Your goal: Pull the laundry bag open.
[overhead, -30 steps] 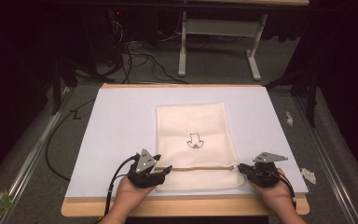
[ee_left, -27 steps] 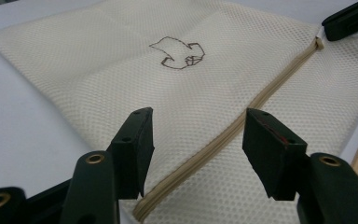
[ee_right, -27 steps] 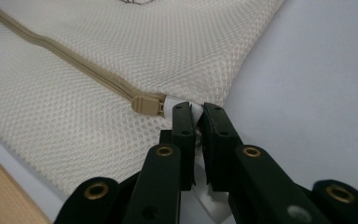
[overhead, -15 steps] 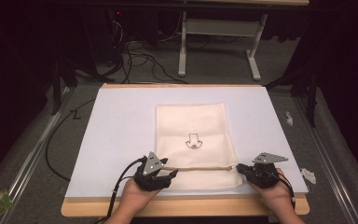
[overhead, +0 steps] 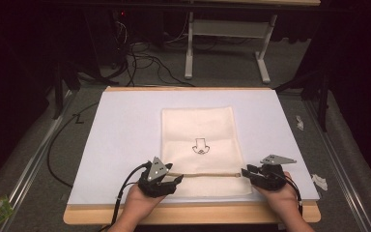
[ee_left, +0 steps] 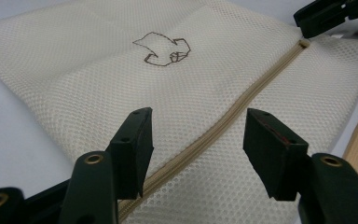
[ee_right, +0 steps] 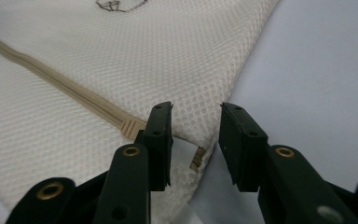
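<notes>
Lying on the white sheet (overhead: 125,130) covering the wooden table (overhead: 183,215): a cream mesh laundry bag (overhead: 198,125), flat, its near edge close to the table's near edge. Bearing a small dark outline drawing (overhead: 200,146) at the bag's middle. Running across the bag nearer than the drawing, side to side: a tan zipper (overhead: 203,175), looking closed along its length.

Sitting at the zipper's left end: the left gripper (ee_left: 196,154), jaws standing moderately apart, straddling the zipper line, gripping nothing, pads clear of the mesh.

Sitting at the zipper's right end, at the bag's right edge: the right gripper (ee_right: 195,140), jaws having just been opening, now parted by a narrow gap, the bag's corner and a small tan tab (ee_right: 196,159) lying between them, not pinched.
</notes>
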The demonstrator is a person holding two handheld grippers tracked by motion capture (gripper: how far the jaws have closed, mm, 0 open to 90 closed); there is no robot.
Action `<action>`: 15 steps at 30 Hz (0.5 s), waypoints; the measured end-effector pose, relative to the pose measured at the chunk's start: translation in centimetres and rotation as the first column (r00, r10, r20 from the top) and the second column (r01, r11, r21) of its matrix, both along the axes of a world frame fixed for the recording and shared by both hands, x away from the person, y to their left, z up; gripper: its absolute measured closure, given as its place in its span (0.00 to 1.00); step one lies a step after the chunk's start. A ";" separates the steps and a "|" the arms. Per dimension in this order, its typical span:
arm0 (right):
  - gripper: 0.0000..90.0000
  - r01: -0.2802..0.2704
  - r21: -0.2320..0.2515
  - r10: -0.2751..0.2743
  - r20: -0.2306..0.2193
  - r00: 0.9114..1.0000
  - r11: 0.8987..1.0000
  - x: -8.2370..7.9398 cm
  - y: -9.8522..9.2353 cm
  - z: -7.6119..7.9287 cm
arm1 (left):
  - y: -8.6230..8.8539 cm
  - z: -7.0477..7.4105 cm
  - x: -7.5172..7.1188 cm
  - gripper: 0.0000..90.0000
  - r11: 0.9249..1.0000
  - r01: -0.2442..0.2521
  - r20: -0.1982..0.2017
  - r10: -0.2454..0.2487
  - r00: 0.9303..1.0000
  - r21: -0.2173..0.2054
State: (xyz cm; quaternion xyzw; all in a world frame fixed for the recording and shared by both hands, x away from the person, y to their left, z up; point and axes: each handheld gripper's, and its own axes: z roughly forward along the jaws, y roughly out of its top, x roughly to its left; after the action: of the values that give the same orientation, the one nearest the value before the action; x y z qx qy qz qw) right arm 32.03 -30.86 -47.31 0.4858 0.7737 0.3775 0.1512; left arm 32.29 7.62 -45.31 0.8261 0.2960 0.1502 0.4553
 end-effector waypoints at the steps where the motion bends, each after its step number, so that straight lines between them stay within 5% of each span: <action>1: 0.71 0.009 -0.003 -0.009 -0.002 1.000 1.000 0.2 0.0 -0.2 | 0.0 0.0 0.0 0.48 1.000 -0.001 0.000 0.001 1.000 0.000; 6: 0.72 0.006 0.006 -0.006 -0.014 1.000 1.000 0.1 -0.3 -0.5 | 0.1 0.0 0.0 0.48 1.000 -0.004 -0.002 0.004 1.000 0.003; 15: 0.88 -0.026 0.009 0.026 -0.018 1.000 1.000 -0.2 -0.2 -0.6 | -0.1 -0.1 -0.1 0.48 1.000 0.002 -0.004 -0.002 1.000 0.006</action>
State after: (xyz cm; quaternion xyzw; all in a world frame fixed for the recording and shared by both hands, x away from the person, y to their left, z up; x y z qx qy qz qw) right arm 31.85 -31.02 -47.89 0.4798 0.7794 0.3786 0.1373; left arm 32.17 7.54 -45.37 0.8280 0.2956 0.1491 0.4525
